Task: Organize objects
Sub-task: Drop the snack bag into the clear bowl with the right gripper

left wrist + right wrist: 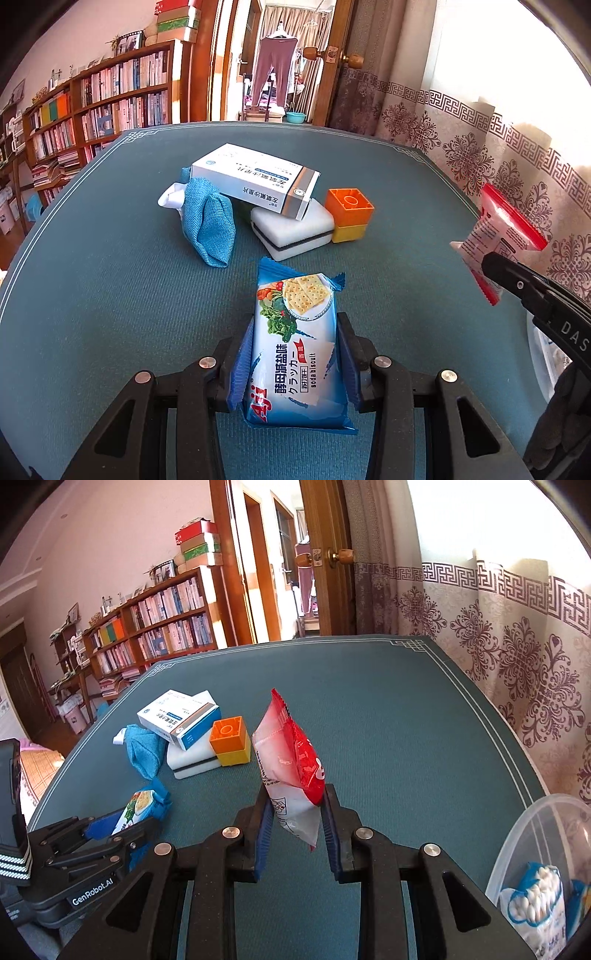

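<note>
The right hand-held gripper (295, 814) pinches a red-and-white snack packet (291, 764) upright above the green bench (388, 716), with a clear plastic tub (517, 849) near right and stacked blocks (231, 740) far left.

The desk (110, 277) carries a matt woven-textured cover, the blue cloth (208, 225) is coarse-knit, the biscuit packet (295, 354) and red snack bag (295, 760) are glossy plastic film, and the tub (532, 834) is translucent smooth plastic.
</note>
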Motion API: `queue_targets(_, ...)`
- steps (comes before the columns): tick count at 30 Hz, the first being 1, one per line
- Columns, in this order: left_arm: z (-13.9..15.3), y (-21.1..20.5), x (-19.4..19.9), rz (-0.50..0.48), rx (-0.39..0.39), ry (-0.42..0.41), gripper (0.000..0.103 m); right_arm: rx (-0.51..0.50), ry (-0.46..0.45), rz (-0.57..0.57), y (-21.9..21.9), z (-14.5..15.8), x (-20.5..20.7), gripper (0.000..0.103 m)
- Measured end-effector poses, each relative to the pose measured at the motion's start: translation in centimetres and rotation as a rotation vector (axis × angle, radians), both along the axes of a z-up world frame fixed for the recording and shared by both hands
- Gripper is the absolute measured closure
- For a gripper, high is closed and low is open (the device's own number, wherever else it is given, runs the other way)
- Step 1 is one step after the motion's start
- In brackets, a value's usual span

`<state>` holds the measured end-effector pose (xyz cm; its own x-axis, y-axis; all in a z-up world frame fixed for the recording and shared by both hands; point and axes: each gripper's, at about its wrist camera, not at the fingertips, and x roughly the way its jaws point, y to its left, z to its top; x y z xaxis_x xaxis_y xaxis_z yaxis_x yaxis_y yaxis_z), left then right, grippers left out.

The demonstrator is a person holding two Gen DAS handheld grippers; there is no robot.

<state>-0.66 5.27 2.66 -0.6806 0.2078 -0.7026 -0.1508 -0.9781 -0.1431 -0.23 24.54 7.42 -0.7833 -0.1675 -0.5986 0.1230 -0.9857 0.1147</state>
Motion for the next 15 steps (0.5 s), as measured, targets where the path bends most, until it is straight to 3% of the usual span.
queue_targets(15, 0.4, 1.5, 0.7, -0.046, -0.007, -0.003, 0.059, -0.001, 0.043, -0.182, 7.1, 2.0, 5.8, 0.076)
